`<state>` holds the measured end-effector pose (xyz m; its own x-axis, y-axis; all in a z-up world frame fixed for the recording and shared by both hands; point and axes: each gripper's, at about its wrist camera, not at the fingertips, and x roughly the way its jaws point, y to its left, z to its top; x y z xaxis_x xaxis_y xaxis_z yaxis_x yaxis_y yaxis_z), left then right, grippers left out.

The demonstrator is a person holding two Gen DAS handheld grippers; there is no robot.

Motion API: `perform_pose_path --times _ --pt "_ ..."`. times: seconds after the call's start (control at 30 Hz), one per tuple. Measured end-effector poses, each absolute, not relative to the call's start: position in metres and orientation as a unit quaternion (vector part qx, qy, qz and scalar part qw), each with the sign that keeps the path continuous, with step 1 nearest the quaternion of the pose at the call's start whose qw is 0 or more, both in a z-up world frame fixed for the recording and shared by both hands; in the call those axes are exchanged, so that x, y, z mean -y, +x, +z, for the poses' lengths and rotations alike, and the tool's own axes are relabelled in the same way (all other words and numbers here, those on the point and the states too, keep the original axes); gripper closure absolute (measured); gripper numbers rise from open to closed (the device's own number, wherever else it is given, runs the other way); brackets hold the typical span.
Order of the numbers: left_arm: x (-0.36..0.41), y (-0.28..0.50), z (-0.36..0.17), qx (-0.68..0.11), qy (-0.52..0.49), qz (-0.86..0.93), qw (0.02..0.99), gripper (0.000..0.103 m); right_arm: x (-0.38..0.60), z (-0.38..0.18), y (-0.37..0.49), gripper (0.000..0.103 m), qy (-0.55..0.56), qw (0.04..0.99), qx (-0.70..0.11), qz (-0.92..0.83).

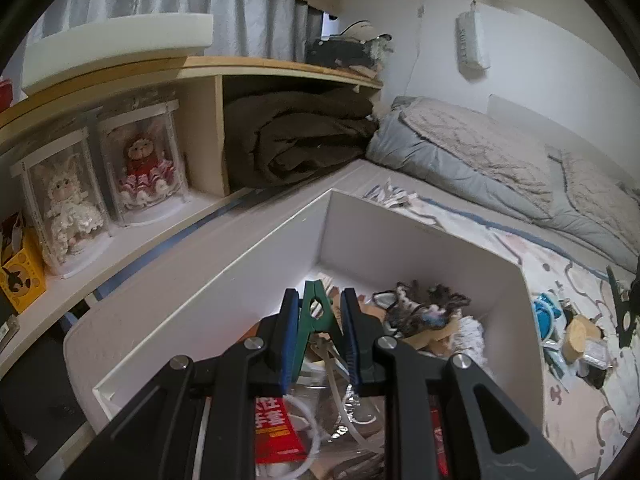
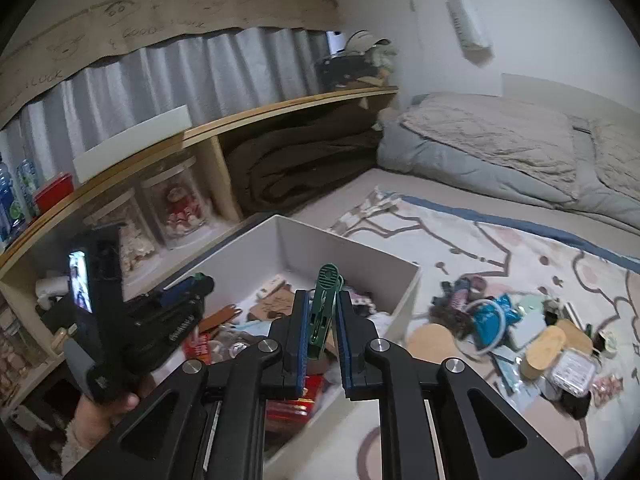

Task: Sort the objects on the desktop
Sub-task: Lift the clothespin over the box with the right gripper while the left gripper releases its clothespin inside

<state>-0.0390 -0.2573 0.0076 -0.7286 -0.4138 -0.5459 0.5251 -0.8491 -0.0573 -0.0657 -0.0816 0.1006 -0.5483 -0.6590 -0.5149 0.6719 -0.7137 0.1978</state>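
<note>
Left wrist view: left gripper (image 1: 320, 300) grasps a green clothespin (image 1: 316, 320) above the white box (image 1: 420, 240) | right gripper (image 2: 322, 304) pinches a second green clip (image 2: 325, 300) – over the box's near edge | loose items (image 2: 520, 332) lie on the patterned mat (image 2: 460, 240) – beside the box.

A long wooden shelf (image 2: 288, 106) runs along the wall under pleated grey curtains (image 2: 192, 76). In its left compartment stand two clear plastic display cases — one holding a cream-dressed doll (image 1: 70, 208), the other a red-dressed doll (image 1: 142, 168). The next compartment holds a folded brown blanket (image 1: 296, 140). A grey-and-beige quilt (image 1: 480, 160) lies bunched against the white wall, where a white pouch (image 1: 472, 44) hangs.
</note>
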Motion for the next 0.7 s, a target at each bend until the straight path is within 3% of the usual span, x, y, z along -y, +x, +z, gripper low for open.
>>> perform_pose_path --times 0.43,0.5,0.57,0.7 --pt "0.271 -0.034 0.002 -0.107 0.278 -0.912 0.28 0.082 0.125 0.064 -0.076 0.089 0.354 0.416 -0.031 -0.837" --pt "0.275 -0.034 0.002 -0.115 0.279 -0.91 0.283 0.073 0.129 0.058 -0.073 0.089 0.366 0.426 -0.032 -0.827" --pt "0.275 -0.032 0.003 -0.12 0.277 -0.911 0.28 0.051 0.134 0.052 -0.067 0.089 0.382 0.442 -0.035 -0.811" --pt "0.272 -0.031 0.005 -0.113 0.271 -0.913 0.285 0.049 0.144 0.042 -0.054 0.089 0.411 0.467 -0.061 -0.781"
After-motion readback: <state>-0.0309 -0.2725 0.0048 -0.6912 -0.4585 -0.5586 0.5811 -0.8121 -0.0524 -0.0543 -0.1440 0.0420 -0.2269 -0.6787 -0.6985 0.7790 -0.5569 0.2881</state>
